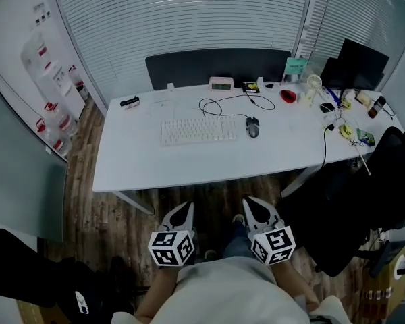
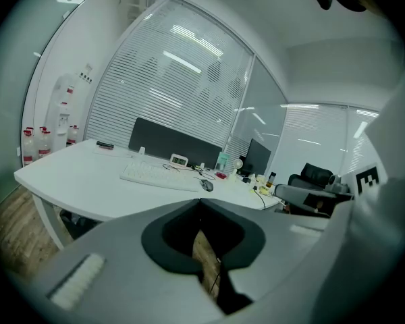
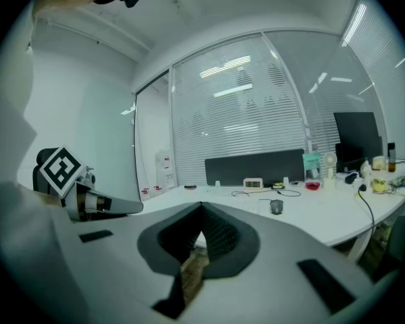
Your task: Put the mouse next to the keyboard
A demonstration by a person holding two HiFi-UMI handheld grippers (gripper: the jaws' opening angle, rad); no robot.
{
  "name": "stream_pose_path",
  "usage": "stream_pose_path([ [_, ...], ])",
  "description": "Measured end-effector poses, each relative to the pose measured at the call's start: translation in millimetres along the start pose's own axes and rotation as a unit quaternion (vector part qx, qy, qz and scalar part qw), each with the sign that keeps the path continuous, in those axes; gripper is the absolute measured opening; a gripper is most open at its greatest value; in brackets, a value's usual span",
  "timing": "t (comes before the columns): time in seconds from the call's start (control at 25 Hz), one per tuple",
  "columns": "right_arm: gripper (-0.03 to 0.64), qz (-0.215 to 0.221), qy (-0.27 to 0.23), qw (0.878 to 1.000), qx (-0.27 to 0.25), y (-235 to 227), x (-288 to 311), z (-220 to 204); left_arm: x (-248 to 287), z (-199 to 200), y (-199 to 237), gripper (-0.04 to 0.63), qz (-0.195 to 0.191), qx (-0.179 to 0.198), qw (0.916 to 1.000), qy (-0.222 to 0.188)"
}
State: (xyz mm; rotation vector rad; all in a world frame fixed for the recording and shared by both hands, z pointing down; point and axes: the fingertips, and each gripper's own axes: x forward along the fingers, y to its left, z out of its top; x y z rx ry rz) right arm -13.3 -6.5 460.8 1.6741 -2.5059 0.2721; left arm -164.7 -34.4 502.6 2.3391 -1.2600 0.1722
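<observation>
You held the left gripper (image 1: 182, 209) and the right gripper (image 1: 254, 205) low against your body, well back from the near edge of the surface (image 1: 189, 164). Each had its fingers pressed together on nothing, so neither was placed to reach. The mouse (image 1: 252, 127) lay just beside the right end of the keyboard (image 1: 198, 130), towards the far edge; the task looked already met.

Down low, the left tool (image 1: 183, 212) sits with its jaws pressed together, nothing between them. The right tool (image 1: 254, 206) is level beside it, jaws closed too, empty. Both point forward, a gap between them, marker cubes (image 1: 171, 247) facing up, held close to the torso (image 1: 229, 285).
</observation>
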Motion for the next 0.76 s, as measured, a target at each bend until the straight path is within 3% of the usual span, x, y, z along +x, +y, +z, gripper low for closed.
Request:
stream_pose_path([
  [0.76,0.002,0.001,0.004,1.0,0.014,-11.2,17.0,2.6,14.1,8.7,-0.4,0.012,-0.007,-0.008,0.9999,0.003],
])
